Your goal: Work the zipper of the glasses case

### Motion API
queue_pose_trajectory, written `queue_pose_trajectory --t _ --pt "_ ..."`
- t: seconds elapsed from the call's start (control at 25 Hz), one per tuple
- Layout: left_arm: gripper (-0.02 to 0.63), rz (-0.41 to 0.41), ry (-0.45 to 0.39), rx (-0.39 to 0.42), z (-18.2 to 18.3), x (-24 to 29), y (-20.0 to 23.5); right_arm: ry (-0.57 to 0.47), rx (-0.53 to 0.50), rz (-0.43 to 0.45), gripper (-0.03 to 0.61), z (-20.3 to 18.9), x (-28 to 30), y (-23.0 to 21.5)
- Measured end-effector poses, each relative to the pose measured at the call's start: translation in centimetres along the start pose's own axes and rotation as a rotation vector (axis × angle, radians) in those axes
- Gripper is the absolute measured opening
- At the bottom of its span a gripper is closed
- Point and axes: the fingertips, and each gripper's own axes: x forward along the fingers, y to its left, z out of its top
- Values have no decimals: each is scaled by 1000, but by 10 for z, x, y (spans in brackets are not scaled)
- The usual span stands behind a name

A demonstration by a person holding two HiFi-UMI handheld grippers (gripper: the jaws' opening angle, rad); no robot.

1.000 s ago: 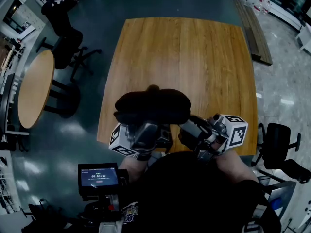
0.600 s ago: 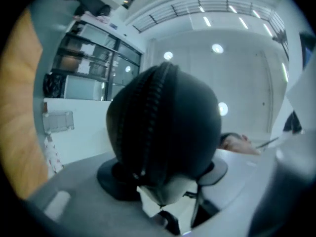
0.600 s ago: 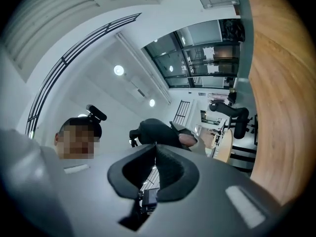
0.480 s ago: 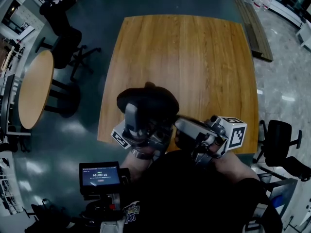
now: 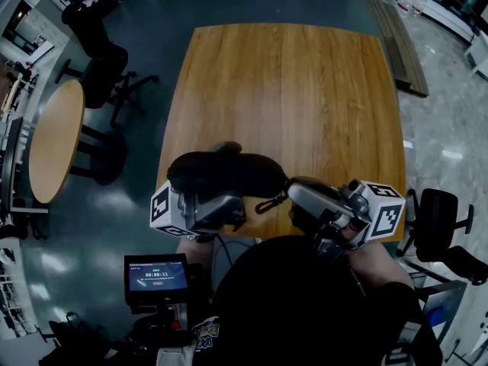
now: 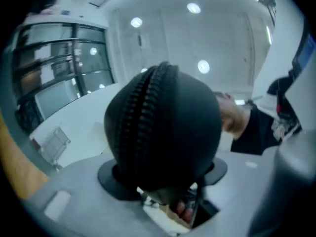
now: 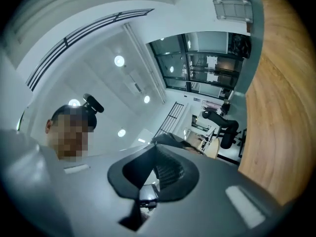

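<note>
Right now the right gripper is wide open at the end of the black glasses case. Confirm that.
Wrong: the right gripper is shut, jaws together, per the right gripper view. It is at the end of the black glasses case.

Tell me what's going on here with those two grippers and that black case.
A person holds a gripper in each hand over the near edge of the wooden table. The left gripper has just been closing its jaws and clamps the black glasses case. The right gripper is shut, its tip by the zipper pull hanging off the case's end; whether it pinches the pull is unclear.
</note>
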Motion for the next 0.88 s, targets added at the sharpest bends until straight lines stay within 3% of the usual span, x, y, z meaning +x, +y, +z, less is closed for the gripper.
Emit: queue_pose_trajectory --t 0.12,0.32,0.44,0.52,0.6,0.76,0.88 --pt "272 -11 279 270 -18 4 -13 93 -96 -85 6 -1 -5 -1" --pt "275 -33 608 608 -55 3 -20 272 -358 -192 6 -7 -5 -1" --pt "275 -32 755 714 -79 -8 -10 381 -496 -240 8 -16 1 -2" --pt "276 -6 863 776 -99 -23 3 425 -529 -268 8 -25 3 -8" --pt "276 34 1021 880 -123 -43 23 452 -540 -297 8 -33 3 -15" --pt "278 139 1219 1022 -138 -72 57 477 -617 -392 8 -40 2 -33" --pt "278 261 1384 1223 -136 -89 85 498 -710 -484 8 -40 -3 -51"
